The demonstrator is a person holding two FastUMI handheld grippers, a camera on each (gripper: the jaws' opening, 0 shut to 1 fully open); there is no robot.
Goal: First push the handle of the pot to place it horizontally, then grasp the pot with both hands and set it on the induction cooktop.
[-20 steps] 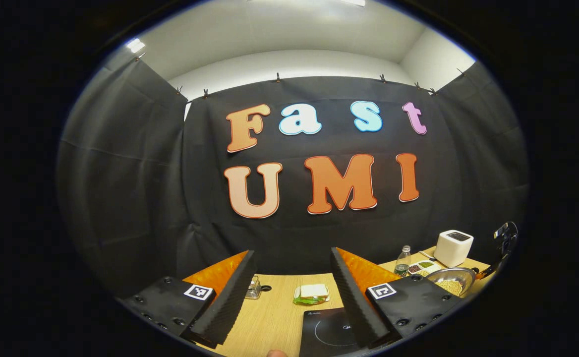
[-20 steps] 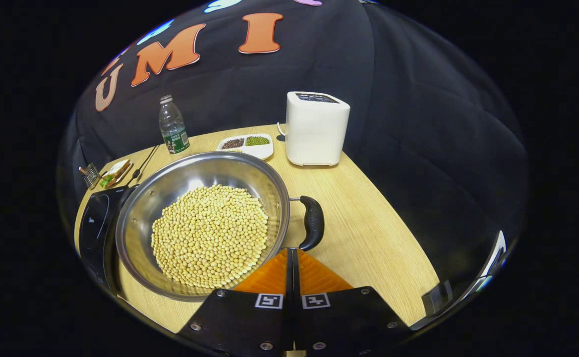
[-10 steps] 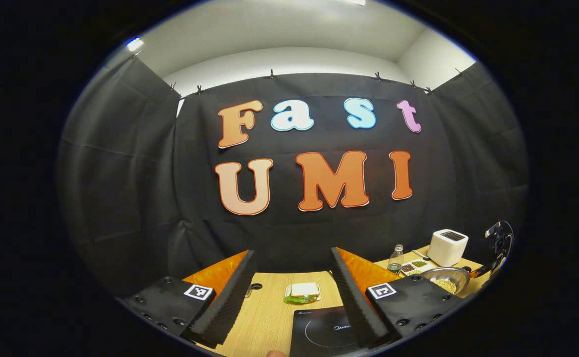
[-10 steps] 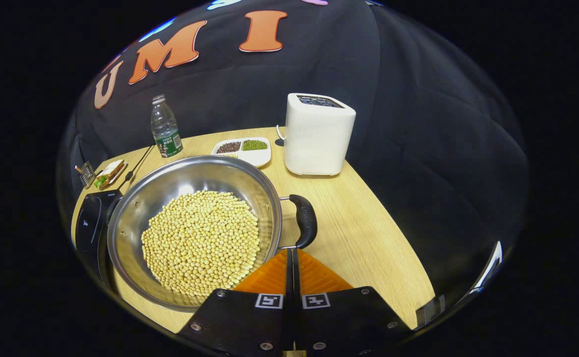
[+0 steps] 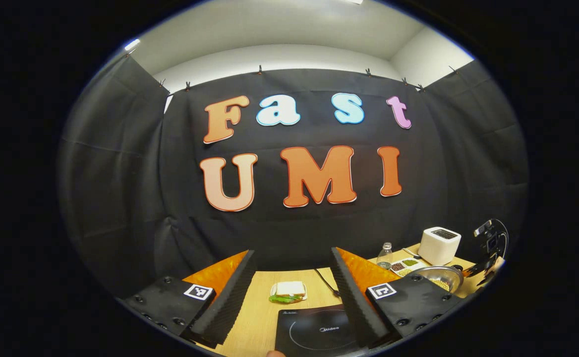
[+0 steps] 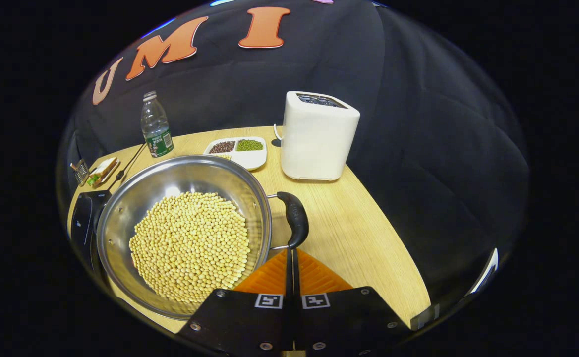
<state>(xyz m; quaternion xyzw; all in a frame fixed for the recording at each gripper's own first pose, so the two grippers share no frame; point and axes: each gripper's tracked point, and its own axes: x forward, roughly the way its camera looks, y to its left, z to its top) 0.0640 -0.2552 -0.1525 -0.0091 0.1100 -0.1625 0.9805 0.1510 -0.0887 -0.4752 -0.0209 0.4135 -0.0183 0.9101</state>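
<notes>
On the wooden table (image 6: 359, 233), right gripper view: steel pot (image 6: 183, 233) full of pale beans sits just ahead-left of the right gripper (image 6: 290, 255), with its left side overlapping the edge of the induction cooktop (image 6: 82, 228). Right gripper is clenched with the fingers pressed flat together, nothing between them. Its tip sits right at the near end of the black side handle (image 6: 294, 220); contact looks likely but I can't confirm it. Key relation: the handle is on the pot's right side, directly in front of the right gripper's tip, long axis running roughly away from the camera, so it lines up with the fingers rather than across them. Judgement: push step in hand, and a sideways nudge at that near end would rotate the pot (the right hand is clearly the nearer one).

Left gripper view: left gripper (image 5: 292, 292) released, fingers spread wide, held above the table and grasping nothing. Cooktop (image 5: 314, 332) lies just below and between its fingers, sandwich plate (image 5: 287, 292) beyond it. Pot (image 5: 440, 278) is well off to its right, near the white toaster (image 5: 438, 245), bottle (image 5: 384, 255) and bean tray (image 5: 404, 265). Two-handed lift not yet started.
</notes>
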